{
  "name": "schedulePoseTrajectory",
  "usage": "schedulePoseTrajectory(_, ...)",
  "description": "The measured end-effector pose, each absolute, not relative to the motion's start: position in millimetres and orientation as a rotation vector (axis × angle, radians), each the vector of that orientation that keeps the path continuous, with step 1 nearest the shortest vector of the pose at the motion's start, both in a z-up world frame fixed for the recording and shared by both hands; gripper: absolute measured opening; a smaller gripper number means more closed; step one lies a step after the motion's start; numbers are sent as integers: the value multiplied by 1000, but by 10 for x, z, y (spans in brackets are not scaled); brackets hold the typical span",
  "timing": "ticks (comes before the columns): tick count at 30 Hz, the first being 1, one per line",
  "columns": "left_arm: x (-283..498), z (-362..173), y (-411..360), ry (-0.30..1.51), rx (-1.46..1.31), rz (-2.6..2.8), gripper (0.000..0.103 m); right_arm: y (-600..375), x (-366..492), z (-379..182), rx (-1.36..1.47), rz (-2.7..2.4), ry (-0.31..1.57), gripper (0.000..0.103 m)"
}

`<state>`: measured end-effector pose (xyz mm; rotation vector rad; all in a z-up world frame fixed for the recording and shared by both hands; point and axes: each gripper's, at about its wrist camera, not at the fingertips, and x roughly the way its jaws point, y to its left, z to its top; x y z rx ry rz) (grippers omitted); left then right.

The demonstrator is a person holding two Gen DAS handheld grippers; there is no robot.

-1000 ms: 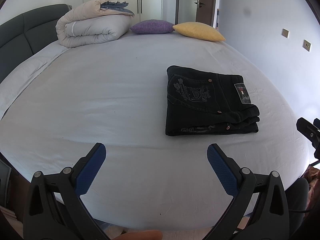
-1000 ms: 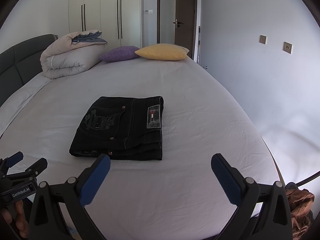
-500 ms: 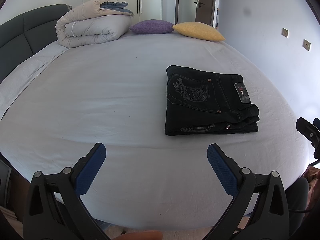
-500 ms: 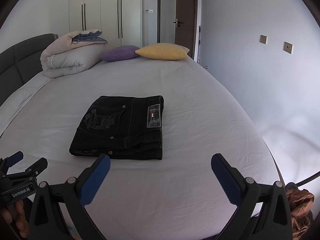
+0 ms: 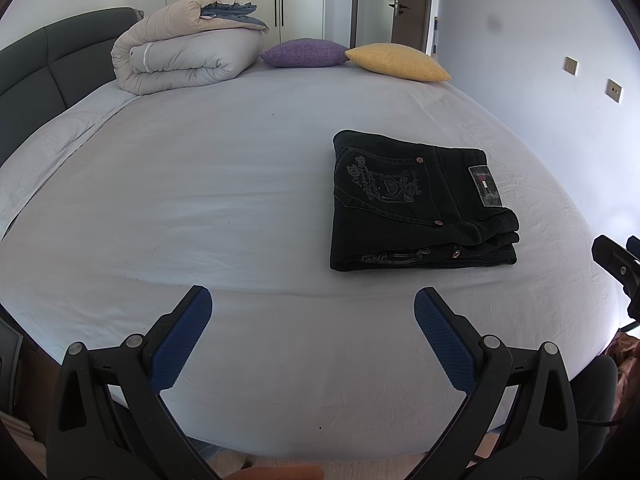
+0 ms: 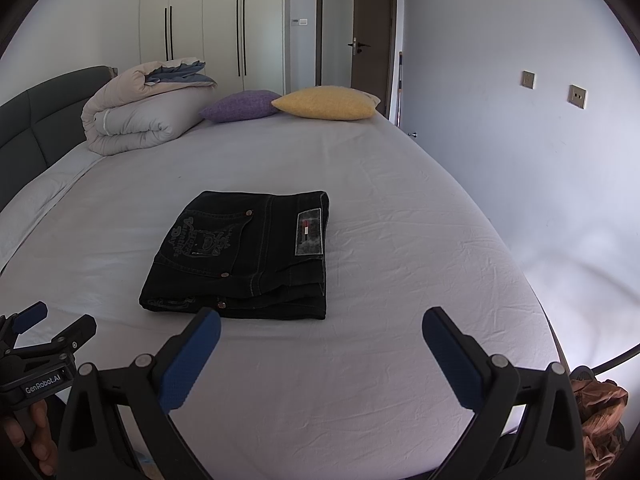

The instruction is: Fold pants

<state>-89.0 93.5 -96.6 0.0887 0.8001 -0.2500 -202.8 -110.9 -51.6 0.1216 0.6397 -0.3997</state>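
Black jeans point(image 5: 416, 204) lie folded into a compact stack on the white bed sheet point(image 5: 200, 200), back pocket and label facing up. They also show in the right wrist view point(image 6: 248, 256). My left gripper point(image 5: 312, 308) is open and empty near the bed's front edge, left of and short of the jeans. My right gripper point(image 6: 320, 328) is open and empty, just in front of the jeans' near edge. The left gripper shows at the lower left of the right wrist view point(image 6: 48, 336). The right gripper's tip shows at the right edge of the left wrist view point(image 5: 616, 264).
A rolled beige duvet point(image 5: 188, 60), a purple pillow point(image 5: 304, 53) and a yellow pillow point(image 5: 396, 62) lie at the far end. A dark headboard point(image 5: 44, 64) is at the left. A wall point(image 6: 540, 140) runs along the right. Brown cloth point(image 6: 600, 404) lies beside the bed.
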Motion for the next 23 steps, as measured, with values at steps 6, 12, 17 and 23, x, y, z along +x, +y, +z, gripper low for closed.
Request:
schedulePoseTrajectory(6,-894,-971,936,801,88,-252,103,-1086,-2027,-555,118,-396,640,103)
schedulePoseTrajectory(12,-887,-1006,926,812,87,-262,103,-1076,-2020,-580,117,-392,643,103)
schedulePoseTrajectory(17,-885,-1007,927,811,85,-274,103,-1075,-2023,-585,115,-388,648,103)
schedulePoseTrajectory(23,-904,-987,915,795,89,-288,103,-1067,-2032,-591,116,-387,650,103)
